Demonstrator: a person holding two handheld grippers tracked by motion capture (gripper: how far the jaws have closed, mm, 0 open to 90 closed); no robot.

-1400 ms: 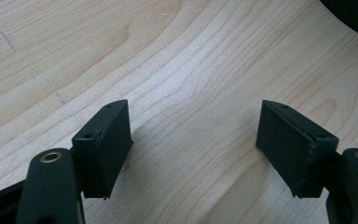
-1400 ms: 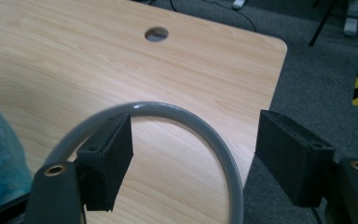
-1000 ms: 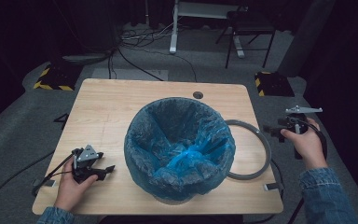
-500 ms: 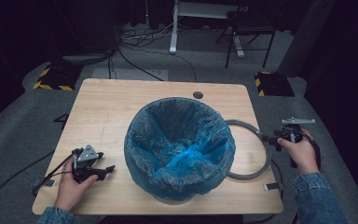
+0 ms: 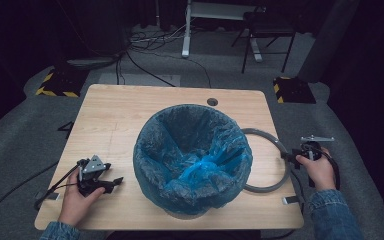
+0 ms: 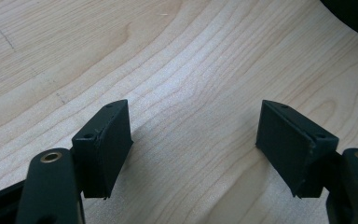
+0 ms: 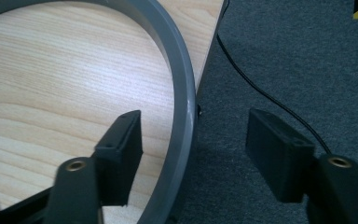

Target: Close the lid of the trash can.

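A wooden table (image 5: 115, 120) is seen bearing a bin lined with a blue bag (image 5: 192, 155) at centre. A grey ring (image 5: 272, 160) lies flat at the right edge, just beside the bin. The right gripper (image 7: 193, 149) is held wide, straddling the ring's rim. The left gripper (image 6: 193, 140) is held wide over bare wood.

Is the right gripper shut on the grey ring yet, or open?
Open. In the right gripper view the right gripper has its jaws wide apart, one on each side of the grey ring, which passes between them at the table edge.
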